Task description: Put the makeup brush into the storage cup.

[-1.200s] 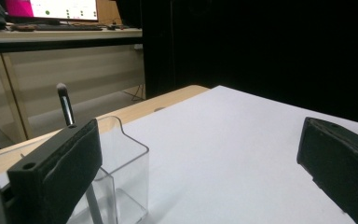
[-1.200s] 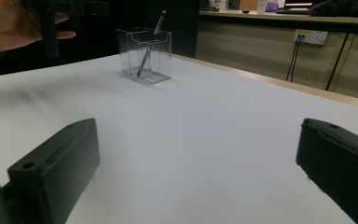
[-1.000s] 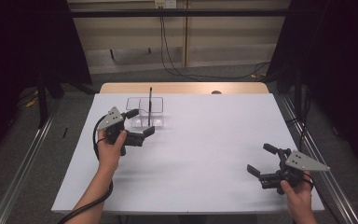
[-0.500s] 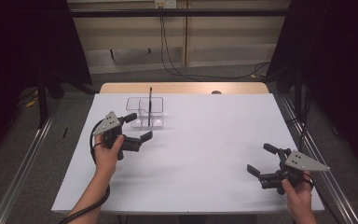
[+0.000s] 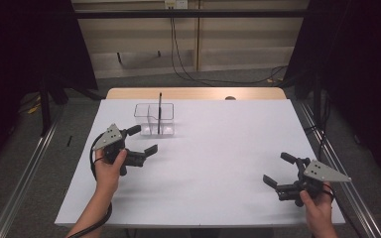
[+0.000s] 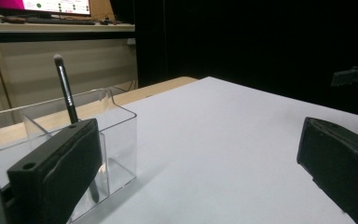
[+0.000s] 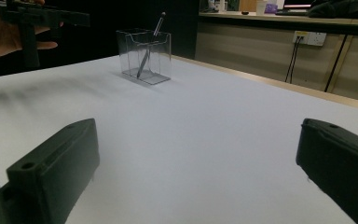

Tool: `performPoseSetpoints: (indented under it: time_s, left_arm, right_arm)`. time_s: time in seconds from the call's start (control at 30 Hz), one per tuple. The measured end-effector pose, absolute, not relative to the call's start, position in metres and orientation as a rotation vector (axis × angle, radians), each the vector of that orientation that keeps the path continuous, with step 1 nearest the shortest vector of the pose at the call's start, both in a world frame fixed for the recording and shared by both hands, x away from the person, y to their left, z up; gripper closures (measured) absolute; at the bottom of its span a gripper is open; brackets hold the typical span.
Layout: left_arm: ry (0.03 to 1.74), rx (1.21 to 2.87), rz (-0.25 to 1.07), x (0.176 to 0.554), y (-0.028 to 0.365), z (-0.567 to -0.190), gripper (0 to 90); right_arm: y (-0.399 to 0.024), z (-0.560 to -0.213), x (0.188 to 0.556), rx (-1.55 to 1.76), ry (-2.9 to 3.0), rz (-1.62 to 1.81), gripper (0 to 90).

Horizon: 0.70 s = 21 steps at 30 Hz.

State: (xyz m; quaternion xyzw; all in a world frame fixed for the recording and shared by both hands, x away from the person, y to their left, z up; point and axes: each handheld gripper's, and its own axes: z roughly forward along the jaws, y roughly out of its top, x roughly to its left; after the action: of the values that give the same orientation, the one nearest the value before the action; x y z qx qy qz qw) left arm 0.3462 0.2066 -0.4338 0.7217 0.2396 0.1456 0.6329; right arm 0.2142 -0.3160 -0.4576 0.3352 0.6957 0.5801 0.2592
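The left claw's near jaw hides the brush's (image 6: 65,88) lower handle.

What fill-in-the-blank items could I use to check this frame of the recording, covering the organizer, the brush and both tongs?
1. The black brush stands inside the clear ____ organizer.
2. The left tongs have their jaws ____, holding nothing.
3. The right tongs sit near the table's ____ edge, toward the person's side.
4. The tabletop is covered in ____.

Missing words: plastic; open; right; white
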Motion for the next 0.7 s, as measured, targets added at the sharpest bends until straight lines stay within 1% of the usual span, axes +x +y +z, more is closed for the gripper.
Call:
performPoseSetpoints:
  time_s: [0.7]
  left_arm:
    - [0.556,1.669,0.347,0.3358,0.2175,-0.4381,0.0]
  right_arm:
    - [-0.3169,-0.4568,0.2131,0.913,1.880,1.576,0.0]
